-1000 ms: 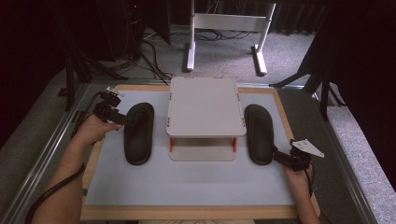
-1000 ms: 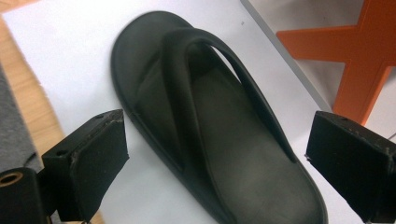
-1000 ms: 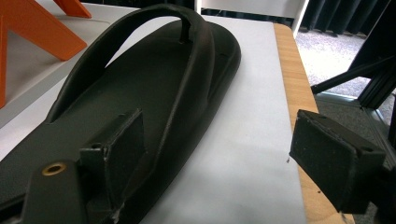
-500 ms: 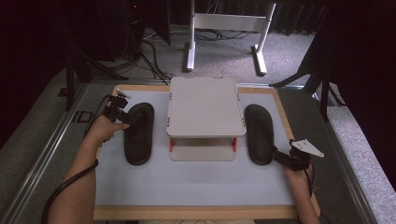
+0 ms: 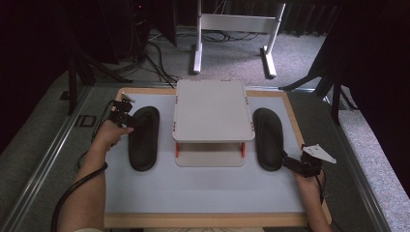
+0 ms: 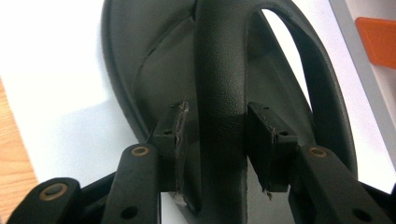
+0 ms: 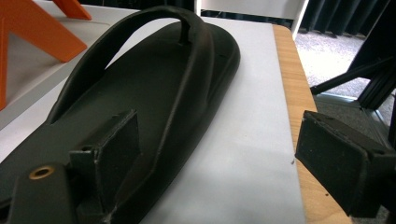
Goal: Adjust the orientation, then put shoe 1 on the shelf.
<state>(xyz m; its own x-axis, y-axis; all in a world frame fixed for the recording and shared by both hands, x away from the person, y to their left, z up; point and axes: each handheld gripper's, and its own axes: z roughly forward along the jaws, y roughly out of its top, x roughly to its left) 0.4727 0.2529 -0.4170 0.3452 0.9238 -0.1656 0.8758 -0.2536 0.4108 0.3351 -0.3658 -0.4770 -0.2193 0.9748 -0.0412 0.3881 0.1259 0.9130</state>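
Note:
Two black sandals lie on the white mat, the left sandal [image 5: 143, 137] and the right sandal [image 5: 269, 137], either side of a white stand. My left gripper [image 5: 129, 121] is at the left sandal's toe end. In the left gripper view its jaws [image 6: 219, 135] have just been closing, and the pads now sit against both sides of the sandal's strap [image 6: 219, 70]. My right gripper [image 5: 289, 163] rests at the right sandal's heel. In the right gripper view it [image 7: 219, 144] stands open, one pad over the sole [image 7: 140, 93] and the other over the wooden border.
A white two-level stand [image 5: 212, 111] with orange posts stands between the sandals. A wooden frame [image 5: 203, 220] borders the mat [image 5: 203, 188]. Metal rails, cables and a white table base [image 5: 232, 24] lie beyond on the grey carpet.
My left hand moved down and in toward the left sandal, and its jaws closed around the strap. The right hand and both sandals stayed put.

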